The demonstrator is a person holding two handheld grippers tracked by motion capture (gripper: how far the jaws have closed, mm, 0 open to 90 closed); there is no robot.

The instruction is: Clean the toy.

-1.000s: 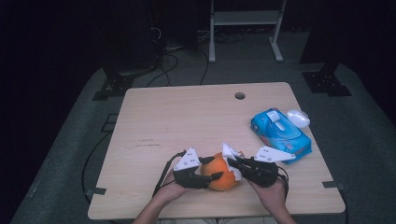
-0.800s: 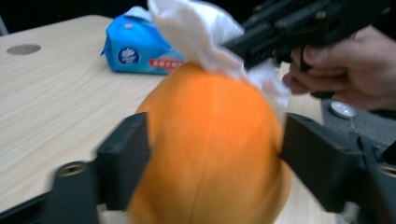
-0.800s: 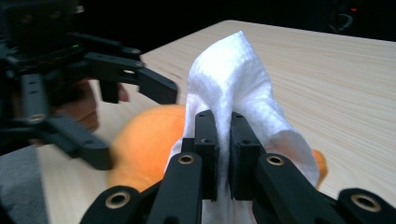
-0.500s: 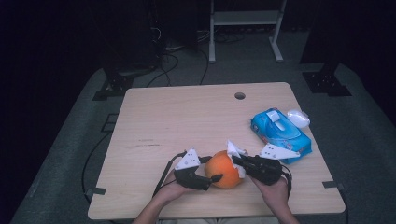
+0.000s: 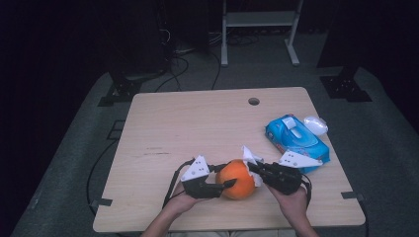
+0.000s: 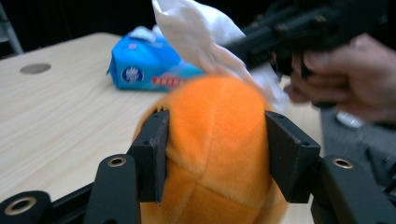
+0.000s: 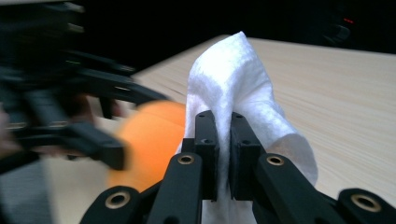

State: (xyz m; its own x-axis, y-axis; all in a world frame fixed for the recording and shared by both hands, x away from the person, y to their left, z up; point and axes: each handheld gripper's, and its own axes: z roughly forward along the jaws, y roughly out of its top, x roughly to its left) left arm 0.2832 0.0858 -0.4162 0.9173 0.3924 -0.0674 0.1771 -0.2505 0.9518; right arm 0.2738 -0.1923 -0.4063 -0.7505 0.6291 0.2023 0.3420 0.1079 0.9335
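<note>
We see the counter (image 5: 197, 128) carrying a blue wipes pack (image 5: 296, 140) at its right edge. Near the front sits our orange plush ball (image 5: 237, 178), and the left gripper (image 5: 225, 185) has just been closing, clamping its sides. The right gripper (image 5: 253, 168) (jaws tight together) pinches a white wipe (image 5: 248, 154) against the ball.

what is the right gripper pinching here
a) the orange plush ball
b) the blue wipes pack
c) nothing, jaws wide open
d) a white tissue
d: in the right gripper view the right gripper has its jaws shut together on a white tissue, while the orange plush ball sits between the jaws of the left gripper and the blue wipes pack lies apart on the table.
</note>
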